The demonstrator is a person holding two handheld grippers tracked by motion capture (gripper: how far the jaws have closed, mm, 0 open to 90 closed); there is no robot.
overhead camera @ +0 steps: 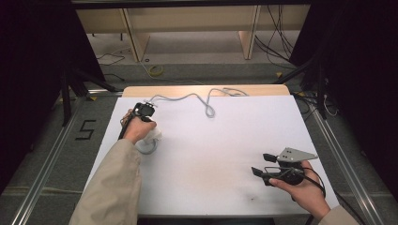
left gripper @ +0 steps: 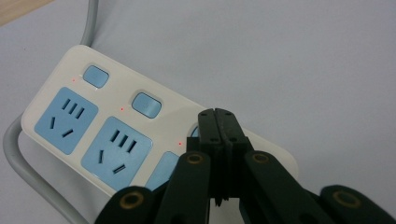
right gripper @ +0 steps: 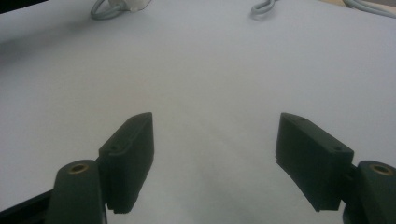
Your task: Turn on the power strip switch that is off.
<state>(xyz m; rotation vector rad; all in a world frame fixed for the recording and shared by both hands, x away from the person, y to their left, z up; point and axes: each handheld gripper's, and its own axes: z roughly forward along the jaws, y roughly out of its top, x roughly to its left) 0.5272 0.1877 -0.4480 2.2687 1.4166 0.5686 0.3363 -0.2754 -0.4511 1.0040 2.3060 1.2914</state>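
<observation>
A white power strip (left gripper: 116, 88) with blue sockets lies at the table's left, and small red lights glow beside its switches. My left gripper (left gripper: 217, 116) is shut, its joined tips resting over the third blue switch (left gripper: 194, 132), which they mostly hide. Two other switches (left gripper: 146, 103) sit uncovered to the left. In the high view a hand holds the left gripper (overhead camera: 143, 112) above the strip (overhead camera: 155, 137). My right gripper (overhead camera: 261, 164) is open over bare table at the front right, nothing between its jaws (right gripper: 215, 121).
The strip's grey cable (overhead camera: 187, 97) snakes along the far side of the white tabletop (overhead camera: 211, 140) and loops beside the strip (left gripper: 18, 158). A wooden edge (overhead camera: 202, 89) borders the far side. Metal rails (overhead camera: 42, 168) and dark curtains flank the table.
</observation>
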